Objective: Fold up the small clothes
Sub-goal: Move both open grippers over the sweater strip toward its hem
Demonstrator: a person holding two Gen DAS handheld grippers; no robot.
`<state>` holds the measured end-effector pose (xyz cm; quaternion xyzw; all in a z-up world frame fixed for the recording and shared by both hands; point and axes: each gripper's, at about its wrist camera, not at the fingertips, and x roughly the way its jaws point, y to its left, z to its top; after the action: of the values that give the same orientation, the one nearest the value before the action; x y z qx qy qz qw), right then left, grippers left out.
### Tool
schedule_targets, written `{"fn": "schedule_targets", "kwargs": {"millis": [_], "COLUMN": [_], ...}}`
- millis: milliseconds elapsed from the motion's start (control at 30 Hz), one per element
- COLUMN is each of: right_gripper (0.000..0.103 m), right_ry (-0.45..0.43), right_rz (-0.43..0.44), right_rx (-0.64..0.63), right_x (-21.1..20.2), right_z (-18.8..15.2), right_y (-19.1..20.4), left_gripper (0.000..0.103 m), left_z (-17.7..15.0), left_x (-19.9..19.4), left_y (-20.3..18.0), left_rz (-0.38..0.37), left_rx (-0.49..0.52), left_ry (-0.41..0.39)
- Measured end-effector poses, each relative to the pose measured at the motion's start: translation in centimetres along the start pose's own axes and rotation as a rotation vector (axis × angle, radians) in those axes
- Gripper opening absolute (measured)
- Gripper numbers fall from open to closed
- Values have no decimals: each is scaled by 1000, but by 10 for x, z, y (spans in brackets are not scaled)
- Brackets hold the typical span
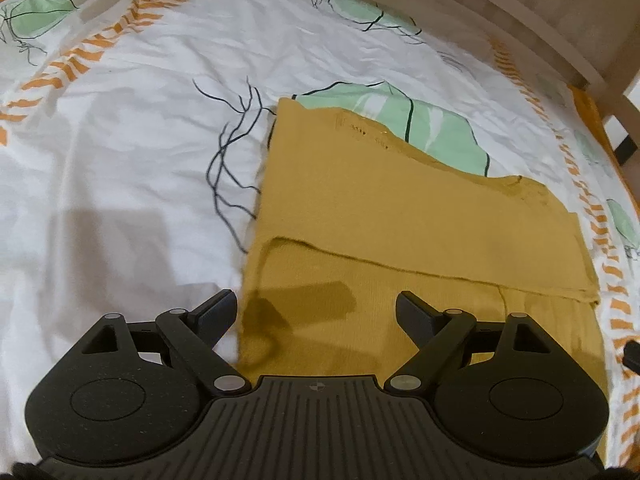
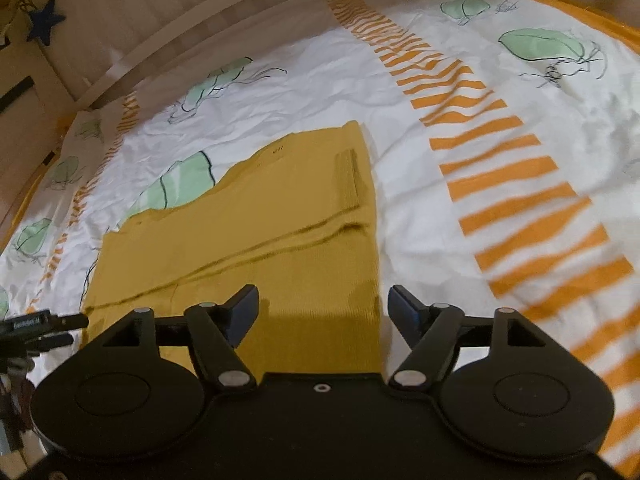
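Note:
A mustard-yellow garment (image 1: 400,216) lies flat on the white printed bed sheet (image 1: 120,152), with one layer folded over so a straight edge crosses it. My left gripper (image 1: 316,308) hovers over the garment's near left edge, open, nothing between its fingers. In the right wrist view the same garment (image 2: 280,232) lies ahead, its right edge running straight. My right gripper (image 2: 322,308) hangs above the garment's near right corner, open and empty.
The sheet (image 2: 500,140) carries orange stripes and green leaf prints. A wooden bed frame (image 1: 540,28) curves round the far side. A dark blue star (image 2: 45,20) hangs at the far left. Part of the left gripper's tooling (image 2: 36,328) shows at the left edge.

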<state>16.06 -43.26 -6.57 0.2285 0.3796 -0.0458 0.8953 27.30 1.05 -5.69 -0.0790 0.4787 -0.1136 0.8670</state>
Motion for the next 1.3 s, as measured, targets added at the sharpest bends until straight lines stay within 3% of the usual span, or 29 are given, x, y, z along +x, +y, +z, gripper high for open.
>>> {"fn": "schedule_targets", "kwargs": {"millis": [400,733,1067,1300], "right_gripper": [77,84,92,93], "right_ry": [5,38,81,87], "right_rz": [12,-24,18,50], "right_rx": [22,56,102,123], "right_x": [-47,-68,-76,-81], "right_z": [-56,-93,-117,-127], "right_y": [-6,-24,-34,-40], "left_gripper": [87,87,87,88], "left_z": [-52,-128,-165,-178], "left_x": [-52,-72,-85,-90], "left_y": [17,37,15,12], "left_rz": [3,-14,65,83], "left_rx": [-5,-43,105,110], "left_ry": [-70,-3,-2,-8]}}
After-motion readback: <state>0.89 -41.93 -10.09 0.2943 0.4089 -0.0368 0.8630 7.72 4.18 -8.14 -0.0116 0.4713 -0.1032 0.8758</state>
